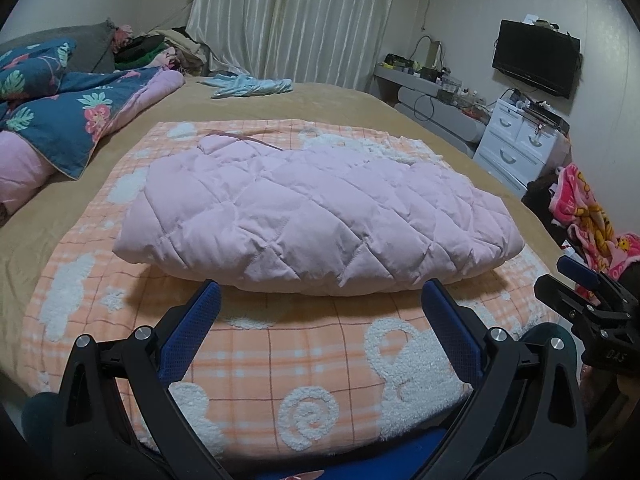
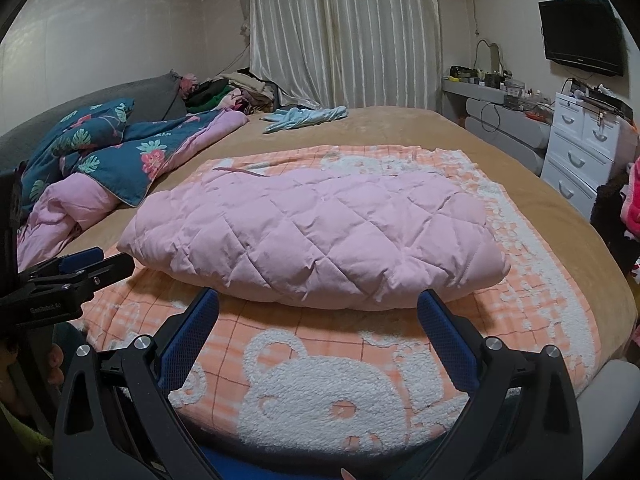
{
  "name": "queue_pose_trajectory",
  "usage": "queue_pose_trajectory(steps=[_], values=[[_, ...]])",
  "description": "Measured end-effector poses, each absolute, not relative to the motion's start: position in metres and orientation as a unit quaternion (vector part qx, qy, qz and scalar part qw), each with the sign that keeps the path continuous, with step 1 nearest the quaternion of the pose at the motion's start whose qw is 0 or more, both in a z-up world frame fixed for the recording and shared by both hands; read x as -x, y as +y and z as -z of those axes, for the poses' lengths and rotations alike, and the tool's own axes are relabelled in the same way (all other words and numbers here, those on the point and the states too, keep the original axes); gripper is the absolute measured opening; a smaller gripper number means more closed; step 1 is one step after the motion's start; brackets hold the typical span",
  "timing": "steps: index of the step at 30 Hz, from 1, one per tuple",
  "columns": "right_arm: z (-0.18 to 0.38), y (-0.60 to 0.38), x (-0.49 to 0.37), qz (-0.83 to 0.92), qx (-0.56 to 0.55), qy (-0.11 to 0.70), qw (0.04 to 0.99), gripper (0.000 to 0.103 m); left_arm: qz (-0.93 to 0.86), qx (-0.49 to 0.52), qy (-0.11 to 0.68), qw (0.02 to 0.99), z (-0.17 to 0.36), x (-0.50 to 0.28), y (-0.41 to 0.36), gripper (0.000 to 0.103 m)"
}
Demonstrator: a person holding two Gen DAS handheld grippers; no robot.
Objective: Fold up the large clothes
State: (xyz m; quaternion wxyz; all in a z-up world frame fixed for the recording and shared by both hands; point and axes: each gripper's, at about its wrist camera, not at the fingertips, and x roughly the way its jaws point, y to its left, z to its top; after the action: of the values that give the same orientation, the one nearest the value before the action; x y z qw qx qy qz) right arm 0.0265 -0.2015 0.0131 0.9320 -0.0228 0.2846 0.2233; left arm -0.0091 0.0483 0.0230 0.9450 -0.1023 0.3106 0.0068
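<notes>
Pink quilted jacket (image 1: 320, 216), folded into a bundle, lying on an orange bear-pattern blanket (image 1: 280, 360) atop the bed (image 1: 340, 100), just ahead of both fingertips. Left hand-held gripper (image 1: 320, 300): released, empty. Right hand-held gripper (image 2: 318, 308): released, empty.

Left wrist view: low, near the bed's (image 1: 360, 100) front edge, facing across it toward the curtain (image 1: 296, 20); sits left of its partner. Right wrist view: same height and heading, slightly rightward. Shared field: pink quilted garment (image 1: 316, 216) close ahead on the orange blanket (image 1: 280, 360), floral duvet (image 2: 132, 152), white drawers (image 2: 580, 148), wall television (image 2: 580, 36).
</notes>
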Motion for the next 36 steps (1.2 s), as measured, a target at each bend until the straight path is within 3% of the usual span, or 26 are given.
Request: queue_pose_trajectory(steps=[36], values=[[-0.0131,-0.203,-0.025,-0.22,0.023,0.285,0.933,0.099,-0.015,0.101,0.308,0.946,-0.0273,0.012,0.0536,0.094]])
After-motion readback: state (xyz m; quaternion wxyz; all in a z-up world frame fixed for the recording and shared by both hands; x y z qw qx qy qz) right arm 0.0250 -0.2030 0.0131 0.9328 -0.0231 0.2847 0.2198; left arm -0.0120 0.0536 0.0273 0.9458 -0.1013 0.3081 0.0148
